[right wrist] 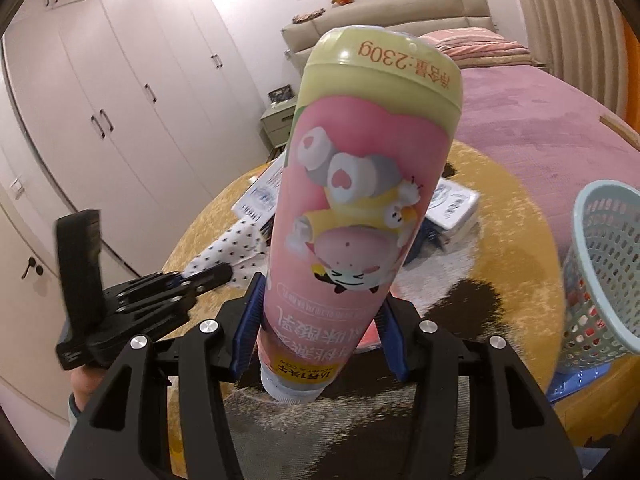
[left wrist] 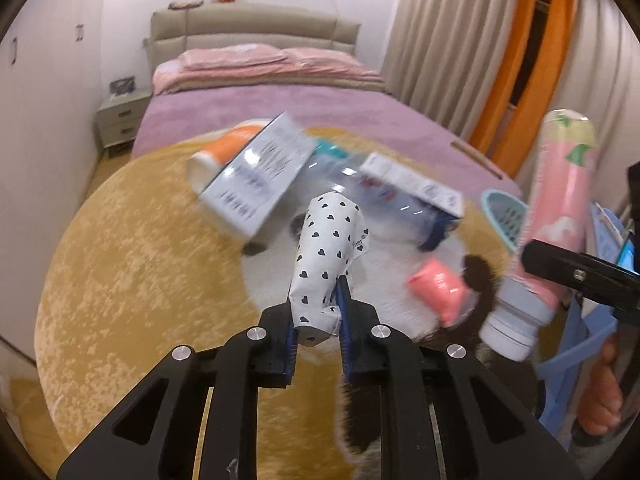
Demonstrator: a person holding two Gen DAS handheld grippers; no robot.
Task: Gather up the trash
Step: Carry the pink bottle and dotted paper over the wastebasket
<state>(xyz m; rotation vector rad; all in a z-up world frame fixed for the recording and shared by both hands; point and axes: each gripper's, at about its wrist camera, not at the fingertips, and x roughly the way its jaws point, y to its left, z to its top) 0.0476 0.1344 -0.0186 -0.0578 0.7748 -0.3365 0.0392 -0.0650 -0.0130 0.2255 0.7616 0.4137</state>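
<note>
White wrapper [left wrist: 324, 256] dotted with black hearts!
Pink bottle [right wrist: 352, 216], pale-green end; yellow rug [left wrist: 132, 264]; purple bedspread [left wrist: 280, 108]; blue basket [right wrist: 604, 264].

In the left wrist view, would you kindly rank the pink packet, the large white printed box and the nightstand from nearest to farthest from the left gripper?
1. Pink packet: just right of the left gripper, on the rug.
2. Large white printed box: farther up, left of centre.
3. Nightstand: far left, beside the bed.
</note>
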